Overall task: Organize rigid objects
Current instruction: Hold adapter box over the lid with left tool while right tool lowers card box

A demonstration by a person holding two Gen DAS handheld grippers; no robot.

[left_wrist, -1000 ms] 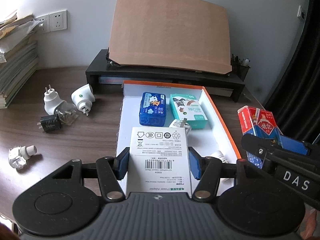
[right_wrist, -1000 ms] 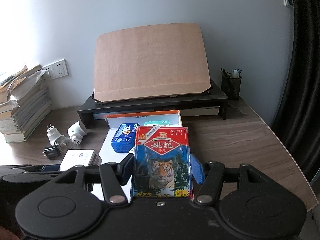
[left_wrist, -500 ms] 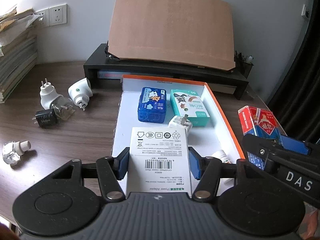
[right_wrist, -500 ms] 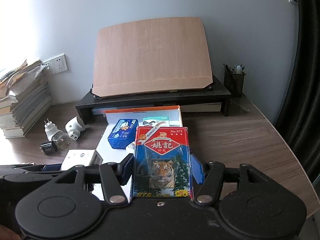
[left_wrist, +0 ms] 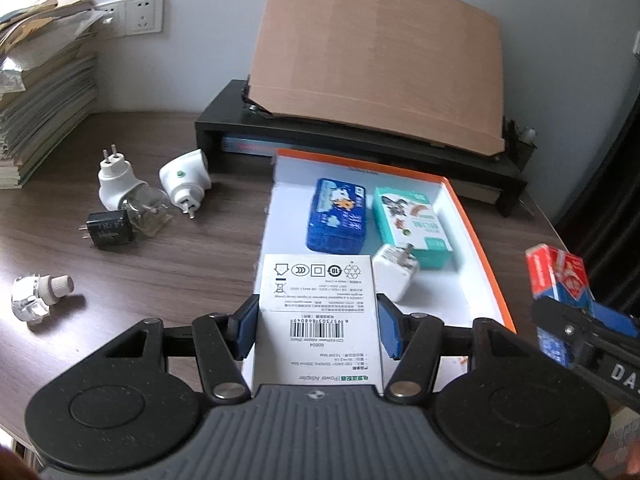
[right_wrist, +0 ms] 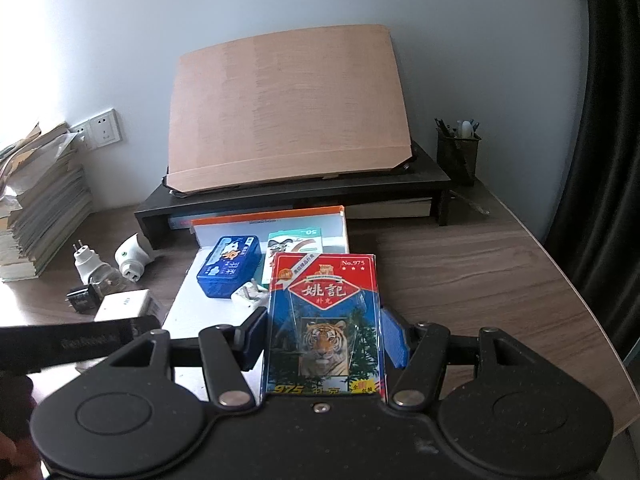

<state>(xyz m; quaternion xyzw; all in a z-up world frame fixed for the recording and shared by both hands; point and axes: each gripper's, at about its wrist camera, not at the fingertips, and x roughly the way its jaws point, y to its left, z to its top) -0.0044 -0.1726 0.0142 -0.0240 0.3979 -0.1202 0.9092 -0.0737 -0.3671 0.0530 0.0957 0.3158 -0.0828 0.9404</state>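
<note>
The left gripper [left_wrist: 318, 326] has its jaws pinching a white power adapter box [left_wrist: 318, 312], label side up, held over the near-left part of the orange-rimmed tray [left_wrist: 476, 236]; the right gripper [right_wrist: 324, 340] has its jaws clamped on a pack of playing cards [right_wrist: 324, 320] with a tiger on the front, held off the tray's right side, above the worktop [right_wrist: 460, 280]. Inside the tray lie a blue tin [left_wrist: 338, 220] and a teal carton [left_wrist: 412, 220] side by side toward the far end; a white plug cube [left_wrist: 396, 276] sits just in front of them, close beside the adapter box. Out on the worktop to the left of the tray: two white plug-in units [left_wrist: 160, 176], one with a clear bottle attached; a black charger [left_wrist: 110, 230] touching that bottle; a small clear bottle with a white cap [left_wrist: 38, 294] well apart, nearer the edge. Behind the tray stands a black monitor riser [left_wrist: 360, 140] with a sheet of brown cardboard [left_wrist: 376, 52] propped on it; a stack of books [left_wrist: 40, 92] sits at the far left by the wall sockets [left_wrist: 134, 14].
</note>
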